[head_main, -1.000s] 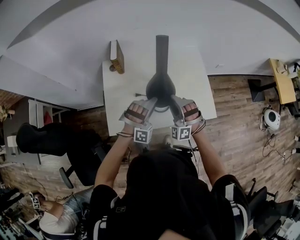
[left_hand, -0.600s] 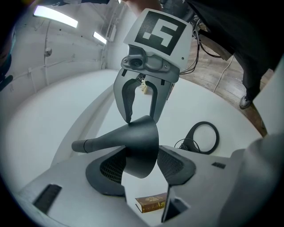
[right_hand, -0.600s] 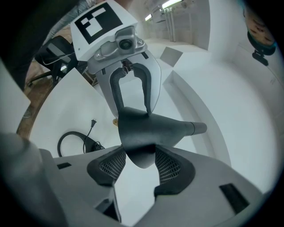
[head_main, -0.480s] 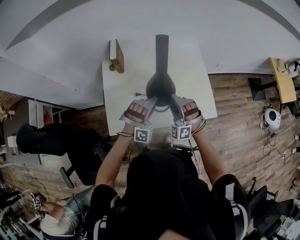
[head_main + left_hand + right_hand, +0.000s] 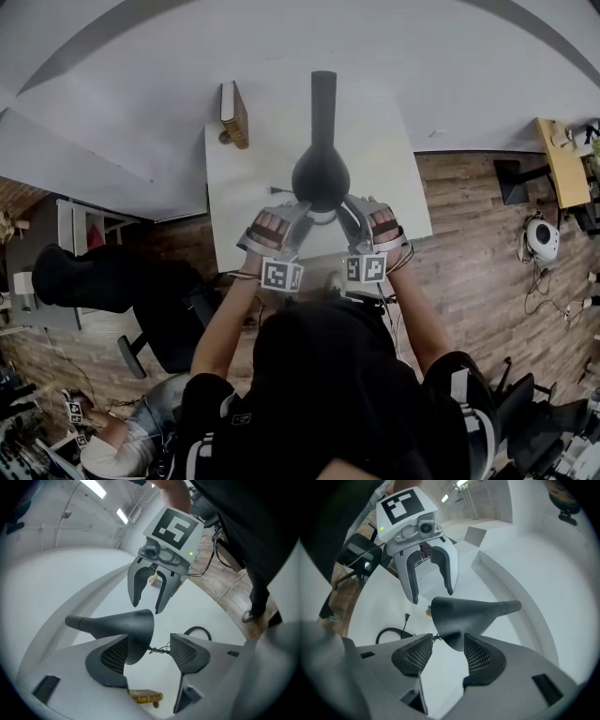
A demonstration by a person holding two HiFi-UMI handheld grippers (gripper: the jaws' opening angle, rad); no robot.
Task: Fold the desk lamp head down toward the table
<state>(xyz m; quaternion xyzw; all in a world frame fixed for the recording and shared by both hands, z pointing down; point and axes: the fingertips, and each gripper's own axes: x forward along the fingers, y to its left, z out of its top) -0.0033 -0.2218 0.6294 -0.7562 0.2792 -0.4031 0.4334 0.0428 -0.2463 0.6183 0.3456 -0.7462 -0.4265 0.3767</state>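
The black desk lamp head (image 5: 321, 174) hangs over the white table (image 5: 246, 197), and its neck (image 5: 323, 94) runs away from me. My left gripper (image 5: 292, 210) and right gripper (image 5: 351, 212) flank the shade's near rim. In the left gripper view the shade (image 5: 123, 626) reaches between the jaws of the left gripper (image 5: 150, 653), close to the left pad (image 5: 115, 656) and well apart from the other pad. In the right gripper view the shade (image 5: 464, 613) dips between the jaws of the right gripper (image 5: 447, 657), with a gap at the left pad (image 5: 416, 656). Both grippers' jaws have just been opening and stand open.
A small brown book (image 5: 232, 112) stands at the table's far left edge. The lamp's black cable (image 5: 197, 632) lies coiled on the table with its plug (image 5: 407, 617) loose. A black office chair (image 5: 103, 281) and wooden floor lie to the sides.
Both grippers have rolled a little and drawn slightly back toward me. Their jaws stand wider around the shade's rim. The lamp head has barely moved.
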